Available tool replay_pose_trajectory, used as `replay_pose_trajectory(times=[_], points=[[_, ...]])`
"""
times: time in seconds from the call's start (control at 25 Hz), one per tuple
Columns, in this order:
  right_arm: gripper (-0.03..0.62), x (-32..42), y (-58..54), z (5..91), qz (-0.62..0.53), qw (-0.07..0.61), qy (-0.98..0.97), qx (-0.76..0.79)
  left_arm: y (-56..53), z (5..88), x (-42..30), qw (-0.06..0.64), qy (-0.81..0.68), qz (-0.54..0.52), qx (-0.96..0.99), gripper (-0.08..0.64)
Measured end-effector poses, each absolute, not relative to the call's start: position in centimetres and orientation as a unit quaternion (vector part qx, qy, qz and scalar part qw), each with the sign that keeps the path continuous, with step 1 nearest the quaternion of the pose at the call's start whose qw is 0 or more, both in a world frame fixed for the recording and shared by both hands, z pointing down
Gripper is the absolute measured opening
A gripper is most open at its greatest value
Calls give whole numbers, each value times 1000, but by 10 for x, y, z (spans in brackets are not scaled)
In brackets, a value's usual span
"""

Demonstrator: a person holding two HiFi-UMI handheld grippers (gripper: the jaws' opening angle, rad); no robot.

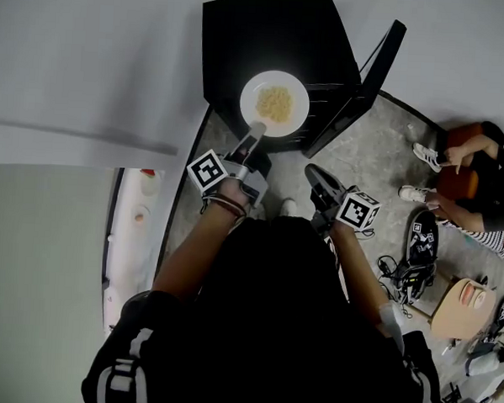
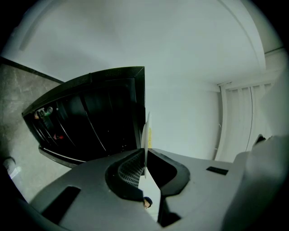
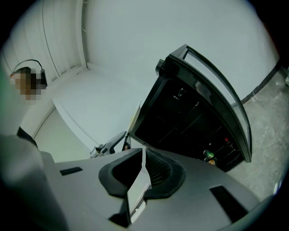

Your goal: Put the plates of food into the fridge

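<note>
The left gripper is pinched on the near rim of the plate, which hangs before the open fridge. The right gripper is closed on nothing. The plate looks stiff, smooth and breakable, and its loose food would likely slide if tipped, so a firm rim grip suits it. No writing is legible.

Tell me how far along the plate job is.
Done: the fridge door stands open. In hand: the left tool is clamped on the rim of the plate of yellow food, held at the open fridge. Left: the plate is not yet inside, so it must go in and be released. The right tool is shut and empty. No other plate shows.
</note>
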State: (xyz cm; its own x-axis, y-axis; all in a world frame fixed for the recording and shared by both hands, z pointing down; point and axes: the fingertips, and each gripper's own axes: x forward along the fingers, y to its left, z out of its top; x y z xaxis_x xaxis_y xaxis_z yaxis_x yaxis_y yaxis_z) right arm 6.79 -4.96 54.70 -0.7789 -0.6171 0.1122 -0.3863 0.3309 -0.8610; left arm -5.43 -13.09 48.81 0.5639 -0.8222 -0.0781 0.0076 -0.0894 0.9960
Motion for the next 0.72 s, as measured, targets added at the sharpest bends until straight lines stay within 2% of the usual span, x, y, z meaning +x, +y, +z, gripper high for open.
replay_pose_trajectory(times=[0.72], points=[[26, 61, -49, 553, -499, 115, 802, -309, -97, 531, -55, 641, -324, -325, 615, 34]])
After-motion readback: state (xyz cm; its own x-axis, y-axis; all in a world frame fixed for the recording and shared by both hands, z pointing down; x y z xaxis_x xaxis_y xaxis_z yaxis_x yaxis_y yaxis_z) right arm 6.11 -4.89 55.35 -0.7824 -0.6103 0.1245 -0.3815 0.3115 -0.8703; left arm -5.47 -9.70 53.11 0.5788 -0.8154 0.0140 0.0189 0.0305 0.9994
